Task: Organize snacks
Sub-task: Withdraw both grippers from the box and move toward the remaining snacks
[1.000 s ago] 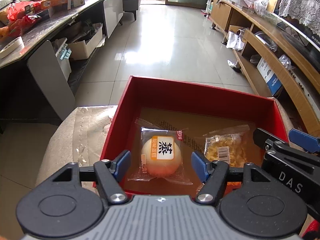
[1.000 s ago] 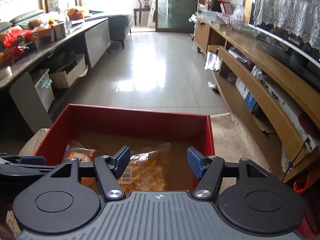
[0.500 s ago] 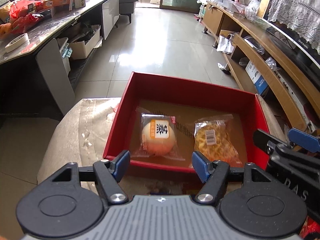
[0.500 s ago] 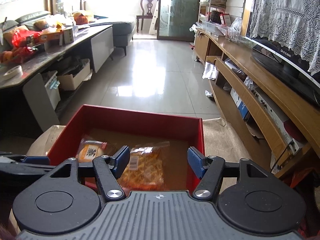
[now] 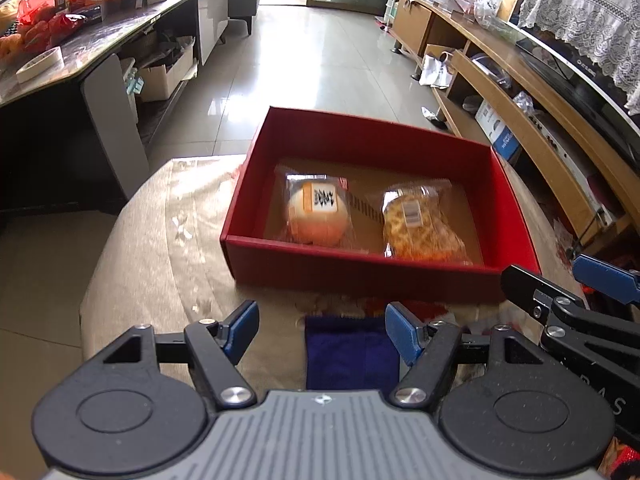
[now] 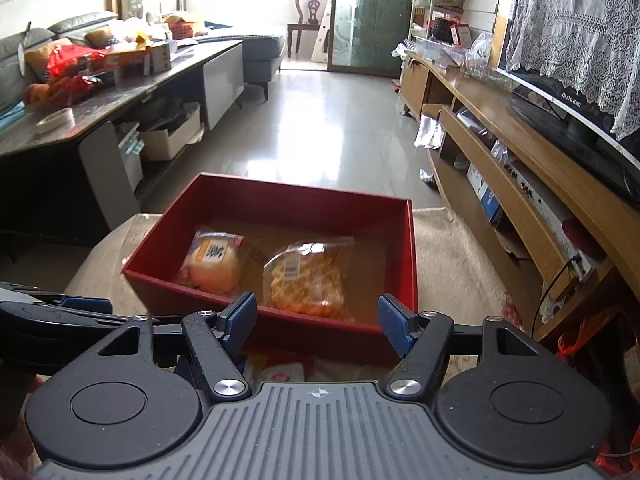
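A red box sits on a beige cushioned surface. Inside it lie a round bun in a clear wrapper on the left and a yellow crispy snack packet on the right. My left gripper is open and empty, hovering before the box's near wall over a dark blue item. My right gripper holds nothing and its jaws are opening; it hangs at the box's near right. More red and white packets lie below it, mostly hidden.
The beige cushioned surface drops off at its left edge to a tiled floor. A dark table loaded with snacks stands at the left. A wooden TV cabinet runs along the right.
Both grippers have drawn back from inside the box to in front of its near wall. The bun and the yellow packet stay lying in the box. The dark blue item has come into view.
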`<state>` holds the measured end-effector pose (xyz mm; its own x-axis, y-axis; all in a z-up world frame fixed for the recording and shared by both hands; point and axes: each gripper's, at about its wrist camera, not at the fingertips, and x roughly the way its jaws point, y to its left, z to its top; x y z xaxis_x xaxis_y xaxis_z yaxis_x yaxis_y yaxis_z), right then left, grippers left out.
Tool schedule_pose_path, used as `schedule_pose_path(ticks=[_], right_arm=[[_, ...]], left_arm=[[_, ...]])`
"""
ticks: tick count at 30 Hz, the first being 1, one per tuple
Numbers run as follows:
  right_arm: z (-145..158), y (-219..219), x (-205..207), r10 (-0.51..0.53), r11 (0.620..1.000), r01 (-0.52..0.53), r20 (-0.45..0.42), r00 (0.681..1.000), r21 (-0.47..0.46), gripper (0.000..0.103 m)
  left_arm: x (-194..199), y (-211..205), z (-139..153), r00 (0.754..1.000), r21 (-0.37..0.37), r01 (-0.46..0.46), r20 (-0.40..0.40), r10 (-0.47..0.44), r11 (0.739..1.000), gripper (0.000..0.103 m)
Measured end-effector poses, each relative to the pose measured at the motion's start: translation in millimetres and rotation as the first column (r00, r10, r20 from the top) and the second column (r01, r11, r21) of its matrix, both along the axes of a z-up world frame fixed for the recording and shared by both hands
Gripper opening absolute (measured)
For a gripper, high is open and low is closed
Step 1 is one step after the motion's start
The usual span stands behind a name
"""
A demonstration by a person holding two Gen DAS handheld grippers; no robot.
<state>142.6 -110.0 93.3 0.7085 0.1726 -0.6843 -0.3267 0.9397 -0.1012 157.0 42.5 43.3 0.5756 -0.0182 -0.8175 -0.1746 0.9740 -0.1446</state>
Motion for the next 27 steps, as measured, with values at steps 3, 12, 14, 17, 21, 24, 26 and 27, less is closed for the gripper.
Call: schedule_pose_path(ticks=[3,12,14,17,21,24,26,27], right_arm=[[-4,-3,-11,0.001,1.000,-0.001,-0.013,1.000,-0.005,0.073],[-26,-7,-56,0.046,0.997,-0.051,-0.097,0.994,-0.049,0.074],[-31,-6,-68,0.066,0.995,-0.073,-0.118,0.991,-0.061,0.074],[-40,-5,-88,0.100,0.992,-0.111,-0.157,0.983,-0.063,0.074],[-59,1,-111,0.160,0.980,-0.182,-0.224,0.961,-0.083,0.074],[-72,8,-122,0.205,0.965,-0.240,-0.265,0.942,-0.107,0.074],[-78,14,-126,0.235,0.953,-0.279,-0.291,0.927,-0.117,0.074],[-80,19,-128,0.251,0.947,-0.298,-0.299,0.921,-0.122,0.074]], left_arm=[[-12,-3,-4,1.000,0.005,0.013,-0.012,-0.013,1.000,0.066],[-40,-5,-20,0.996,0.014,0.062,-0.061,-0.061,0.998,0.067],[-47,-5,-24,0.995,0.010,0.069,-0.072,-0.068,0.998,0.067],[-57,-3,-28,0.994,0.011,0.074,-0.082,-0.073,0.997,0.067],[-67,-3,-33,0.991,0.015,0.086,-0.103,-0.084,0.996,0.068],[-72,-2,-39,0.988,-0.001,0.091,-0.125,-0.090,0.996,0.068],[-74,-2,-41,0.987,-0.003,0.089,-0.131,-0.089,0.996,0.068],[-74,-1,-42,0.988,-0.001,0.085,-0.131,-0.085,0.996,0.068]])
